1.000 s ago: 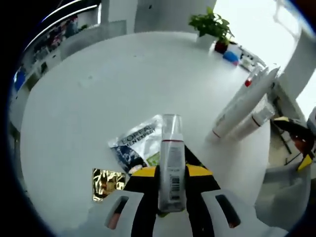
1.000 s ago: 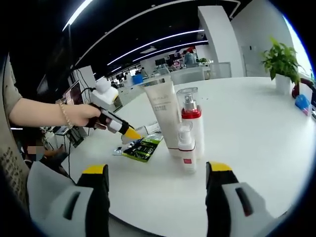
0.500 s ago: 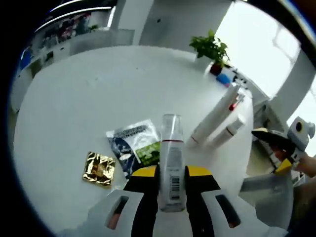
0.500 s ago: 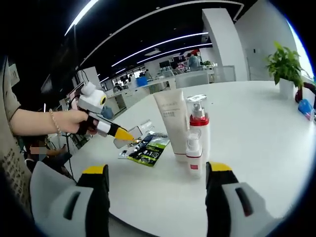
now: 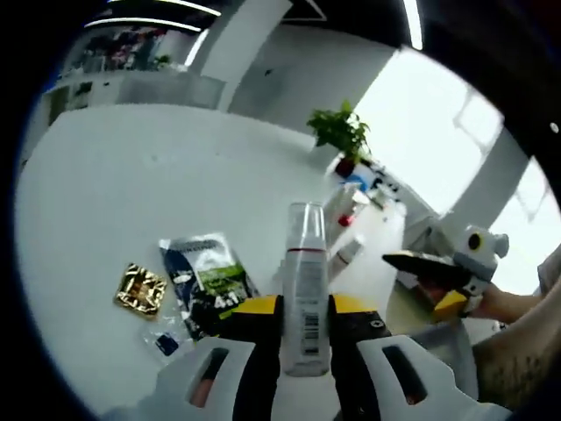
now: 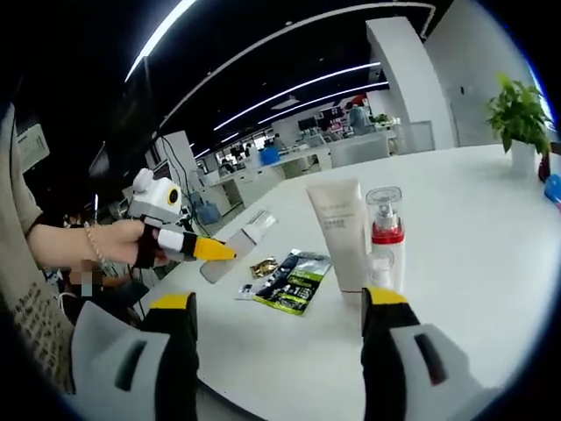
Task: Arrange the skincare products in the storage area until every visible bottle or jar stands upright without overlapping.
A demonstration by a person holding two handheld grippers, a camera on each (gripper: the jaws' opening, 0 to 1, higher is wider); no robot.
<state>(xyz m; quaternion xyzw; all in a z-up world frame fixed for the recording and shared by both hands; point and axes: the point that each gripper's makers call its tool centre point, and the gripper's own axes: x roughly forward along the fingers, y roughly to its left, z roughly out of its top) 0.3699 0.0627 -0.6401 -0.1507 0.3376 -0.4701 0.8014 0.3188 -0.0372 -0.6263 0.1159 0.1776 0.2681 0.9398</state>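
Note:
My left gripper (image 5: 303,309) is shut on a slim white bottle (image 5: 303,281) with a clear cap and a barcode, held above the white table (image 5: 131,175). In the right gripper view the same bottle (image 6: 238,246) juts from the left gripper (image 6: 206,249), held in a person's hand well left of the standing group. A cream tube (image 6: 337,232), a red-collared pump bottle (image 6: 386,235) and a small white bottle (image 6: 380,271) stand upright together. My right gripper (image 6: 276,303) is open, with nothing between its fingers. It also enters the left gripper view as the right gripper (image 5: 438,272).
A dark green-and-blue sachet (image 5: 206,281), a gold sachet (image 5: 140,289) and a small blue packet (image 5: 165,344) lie flat on the table. The green sachet (image 6: 294,281) lies left of the tube. A potted plant (image 5: 337,132) stands at the far edge. Desks fill the background.
Both views have swung as the hands moved. The left gripper, still holding the bottle, has lifted and tilted; the standing group now looks farther off in its view.

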